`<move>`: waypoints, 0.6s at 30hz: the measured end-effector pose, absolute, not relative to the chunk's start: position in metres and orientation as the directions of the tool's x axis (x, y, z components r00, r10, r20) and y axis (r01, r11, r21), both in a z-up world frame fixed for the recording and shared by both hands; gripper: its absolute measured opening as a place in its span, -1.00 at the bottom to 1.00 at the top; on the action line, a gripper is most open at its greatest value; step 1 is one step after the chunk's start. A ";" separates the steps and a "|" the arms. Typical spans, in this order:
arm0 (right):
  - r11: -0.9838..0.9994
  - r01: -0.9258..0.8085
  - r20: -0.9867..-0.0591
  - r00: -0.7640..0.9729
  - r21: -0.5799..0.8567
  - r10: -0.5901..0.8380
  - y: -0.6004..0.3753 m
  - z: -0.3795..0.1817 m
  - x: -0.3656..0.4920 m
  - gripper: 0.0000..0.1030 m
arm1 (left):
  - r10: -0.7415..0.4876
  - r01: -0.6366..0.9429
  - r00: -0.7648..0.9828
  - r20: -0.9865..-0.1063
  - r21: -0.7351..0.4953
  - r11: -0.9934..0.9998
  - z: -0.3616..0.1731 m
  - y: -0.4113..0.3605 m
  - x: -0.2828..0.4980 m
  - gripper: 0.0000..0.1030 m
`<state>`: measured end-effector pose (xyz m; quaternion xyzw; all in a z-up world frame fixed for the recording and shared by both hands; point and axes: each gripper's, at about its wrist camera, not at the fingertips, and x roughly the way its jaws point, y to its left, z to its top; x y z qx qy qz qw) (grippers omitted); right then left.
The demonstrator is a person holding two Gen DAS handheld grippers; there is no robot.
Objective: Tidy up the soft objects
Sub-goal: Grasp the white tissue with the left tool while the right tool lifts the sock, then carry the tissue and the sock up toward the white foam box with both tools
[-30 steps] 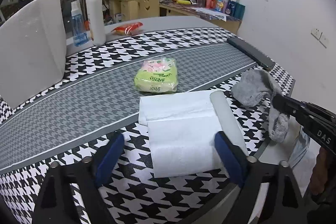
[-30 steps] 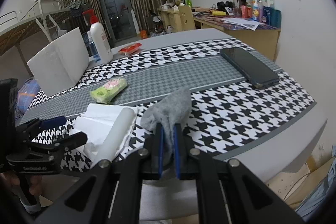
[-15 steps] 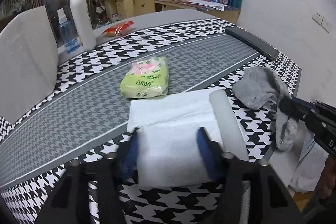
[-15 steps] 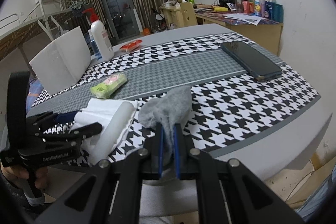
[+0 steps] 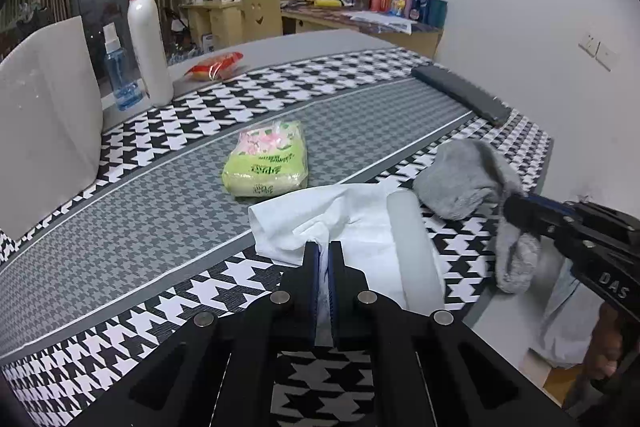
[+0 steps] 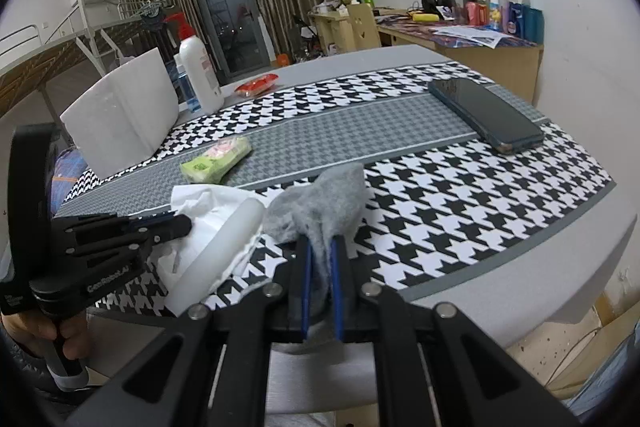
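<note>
A white cloth point(image 5: 352, 223) lies bunched at the table's near edge, with a white roll point(image 5: 412, 247) along its right side. My left gripper point(image 5: 323, 251) is shut on the cloth's near fold. A grey sock point(image 5: 464, 179) lies to the right of the cloth, its end hanging off the edge. My right gripper point(image 6: 320, 247) is shut on the grey sock point(image 6: 328, 195); it also shows in the left wrist view point(image 5: 516, 211). A green tissue pack point(image 5: 268, 159) lies behind the cloth on the grey strip.
A houndstooth runner point(image 5: 160, 131) covers the table. A white box point(image 5: 44, 115) stands at the left, with a pump bottle point(image 5: 146, 39), a blue spray bottle point(image 5: 118, 75) and a red snack packet point(image 5: 216, 65) behind. A dark phone point(image 6: 484, 115) lies at the right.
My left gripper has closed from wide open onto the white cloth, bunching it up. My right gripper still holds the grey sock in about the same place.
</note>
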<state>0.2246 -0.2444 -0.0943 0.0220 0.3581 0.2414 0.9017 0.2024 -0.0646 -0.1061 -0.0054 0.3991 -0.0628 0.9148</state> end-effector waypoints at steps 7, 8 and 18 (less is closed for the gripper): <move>0.881 -0.420 -0.618 0.639 0.216 0.457 -0.241 -0.087 0.224 -0.77 | -0.130 0.118 0.712 -0.690 -0.065 0.991 -0.086 -0.060 0.188 -0.91; 0.882 -0.416 -0.612 0.644 0.223 0.459 -0.242 -0.084 0.224 -0.78 | -0.128 0.116 0.721 -0.681 -0.064 0.991 -0.082 -0.059 0.186 -0.91; 0.870 -0.449 -0.571 0.666 0.206 0.479 -0.232 -0.066 0.215 -0.78 | -0.110 0.105 0.773 -0.625 -0.044 0.993 -0.060 -0.050 0.172 -0.91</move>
